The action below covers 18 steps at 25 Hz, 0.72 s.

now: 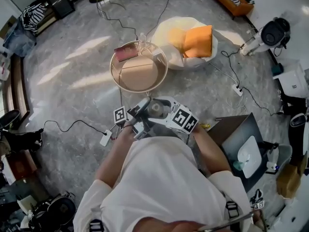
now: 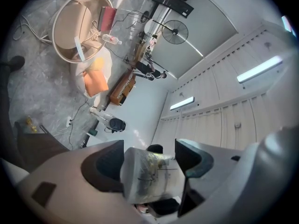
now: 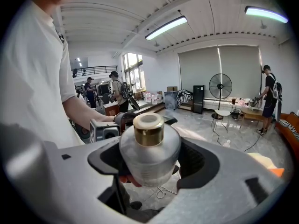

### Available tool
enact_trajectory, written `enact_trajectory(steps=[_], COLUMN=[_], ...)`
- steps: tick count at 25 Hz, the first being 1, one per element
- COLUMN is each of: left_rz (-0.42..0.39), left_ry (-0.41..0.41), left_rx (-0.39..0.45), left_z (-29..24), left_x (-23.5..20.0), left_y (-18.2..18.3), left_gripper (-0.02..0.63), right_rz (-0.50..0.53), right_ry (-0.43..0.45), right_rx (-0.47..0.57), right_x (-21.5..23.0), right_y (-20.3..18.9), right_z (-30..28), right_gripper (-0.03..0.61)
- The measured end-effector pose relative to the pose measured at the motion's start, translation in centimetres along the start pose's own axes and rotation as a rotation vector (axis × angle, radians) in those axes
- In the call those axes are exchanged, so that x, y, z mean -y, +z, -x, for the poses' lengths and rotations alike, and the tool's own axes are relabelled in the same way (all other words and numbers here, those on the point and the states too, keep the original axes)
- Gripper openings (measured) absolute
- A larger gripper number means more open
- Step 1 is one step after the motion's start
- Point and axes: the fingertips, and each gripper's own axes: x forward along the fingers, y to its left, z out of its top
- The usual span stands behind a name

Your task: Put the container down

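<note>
One gold-capped container [image 3: 149,160], left gripper [image 2: 150,148], right gripper [image 3: 149,148] clamping

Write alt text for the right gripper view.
The right gripper clamps a frosted container with a gold collar, neck up. Behind it lies a bright room with a pedestal fan and standing people; the holder's white shirt fills the left edge.

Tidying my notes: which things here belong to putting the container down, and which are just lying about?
In the job: container, left tongs, right tongs, both gripping it; round table, likely landing spot.
Lying about: red book, orange cushion, power strip, fan.
</note>
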Motion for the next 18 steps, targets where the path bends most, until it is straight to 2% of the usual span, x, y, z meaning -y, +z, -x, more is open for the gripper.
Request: enact_trajectory(steps=[7, 18], left_rz=[-0.01, -0.031], left_ry=[-0.006, 0.003], left_rx=[0.041, 0.113], left_z=[-3.1, -10.5], left_x=[-0.4, -0.9], left_y=[3.5, 10.0], left_gripper=[0.318, 0.318], right_rz=[0.003, -0.001], right_ry=[0.043, 0.107], right_rx=[-0.007, -0.011], right_x=[4.5, 14.1], right_y=[-0.1, -0.5], right_z=[-0.3, 0.0], right_gripper=[0.336, 0.336])
